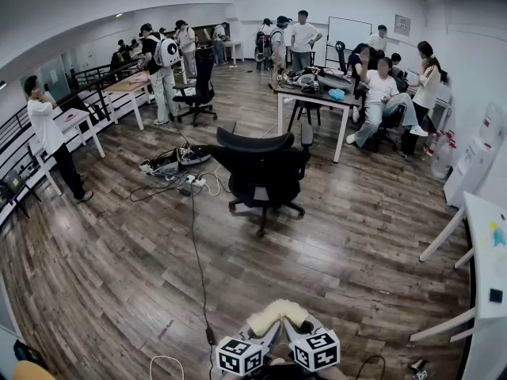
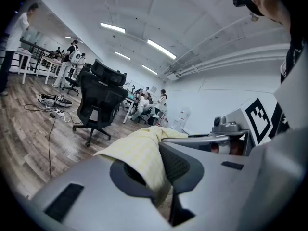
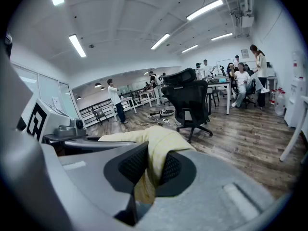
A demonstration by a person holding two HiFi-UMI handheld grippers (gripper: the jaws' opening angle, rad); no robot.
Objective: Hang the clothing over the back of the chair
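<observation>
A pale yellow garment (image 1: 278, 312) is stretched between my two grippers at the bottom middle of the head view. My left gripper (image 1: 264, 332) is shut on one part of the cloth (image 2: 139, 155), which bunches between its pads. My right gripper (image 1: 299, 331) is shut on another part of the cloth (image 3: 156, 150). The black office chair (image 1: 261, 172) stands on its wheels well ahead of both grippers, its back and headrest facing me. In the left gripper view the chair (image 2: 98, 100) is at the left; in the right gripper view the chair (image 3: 187, 97) is right of centre.
Cables, a power strip (image 1: 192, 183) and shoes (image 1: 170, 161) lie on the wooden floor left of the chair. A white table (image 1: 317, 101) with seated people stands behind it. Another white table (image 1: 485, 260) is at the right edge. Several people stand at the far side.
</observation>
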